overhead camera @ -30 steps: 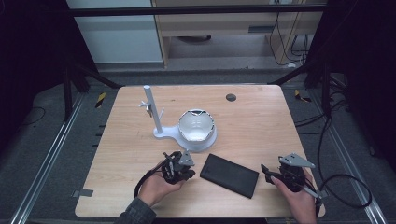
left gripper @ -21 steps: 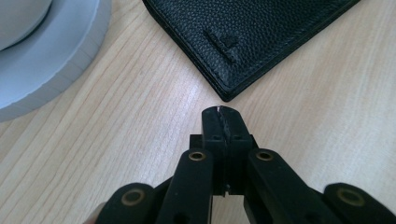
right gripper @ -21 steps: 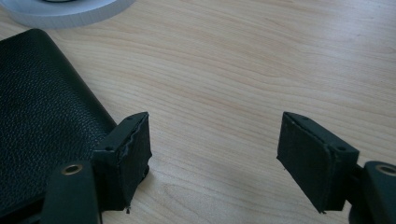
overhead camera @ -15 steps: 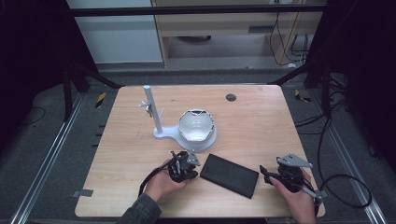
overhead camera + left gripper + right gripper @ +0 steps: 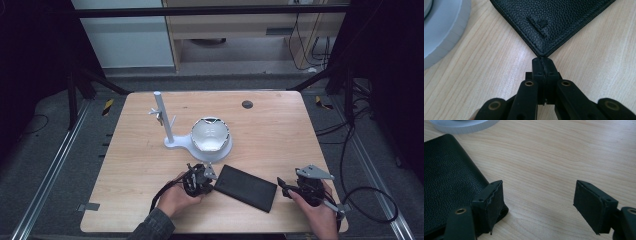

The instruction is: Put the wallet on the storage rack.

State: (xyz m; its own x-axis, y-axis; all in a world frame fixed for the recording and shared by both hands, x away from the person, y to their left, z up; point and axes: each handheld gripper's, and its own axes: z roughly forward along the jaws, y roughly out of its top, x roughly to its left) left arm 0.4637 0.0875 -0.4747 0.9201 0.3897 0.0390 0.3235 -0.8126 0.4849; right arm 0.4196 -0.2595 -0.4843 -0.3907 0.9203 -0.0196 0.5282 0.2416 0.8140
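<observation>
From the high view, the black wallet [image 5: 246, 187] lies flat on the surface [image 5: 280, 135], between both tools. In the left gripper view, the left hand-held gripper [image 5: 543, 65] is pressed together, empty, at the wallet's corner. In the right gripper view, the right hand-held gripper [image 5: 537, 205] is spread wide, one jaw beside the wallet.

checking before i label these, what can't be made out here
- Whether the left claw touches the wallet corner: left gripper view, tips meet it edge-on, contact unclear.
- Wallet's far end: left gripper view, cut by top edge.
- Embossed mark on wallet: too small to read.
- Bowl contents: high view, too small.
- Wallet under right claw: its left finger covers the corner.
</observation>
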